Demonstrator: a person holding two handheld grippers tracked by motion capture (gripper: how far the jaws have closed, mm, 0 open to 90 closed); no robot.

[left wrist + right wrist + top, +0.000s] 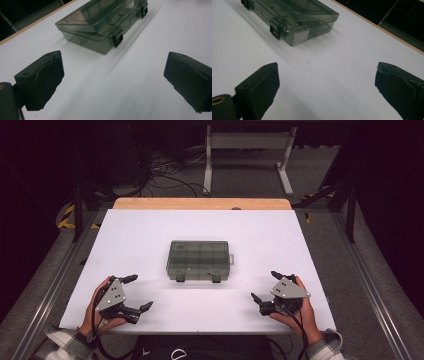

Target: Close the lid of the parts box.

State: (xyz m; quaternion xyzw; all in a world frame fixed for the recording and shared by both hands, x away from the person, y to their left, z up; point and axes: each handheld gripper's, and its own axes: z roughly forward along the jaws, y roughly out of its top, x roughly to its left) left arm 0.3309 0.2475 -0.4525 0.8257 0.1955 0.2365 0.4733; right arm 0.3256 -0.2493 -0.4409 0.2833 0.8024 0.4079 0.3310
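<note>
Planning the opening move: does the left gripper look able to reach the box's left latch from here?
Probably yes: the left gripper is open, and bare table lies between it and the latch, which faces it.

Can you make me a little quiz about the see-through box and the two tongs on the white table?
1. True or false: the box lid is shut.
2. How many black latches are on the box's front side, the side nearest the person?
3. Are the left tongs and right tongs A) both open and apart from the box, B) both gripping the box, or C) one holding a latch?

Key: 1 true. 2 two. 3 A.
</note>
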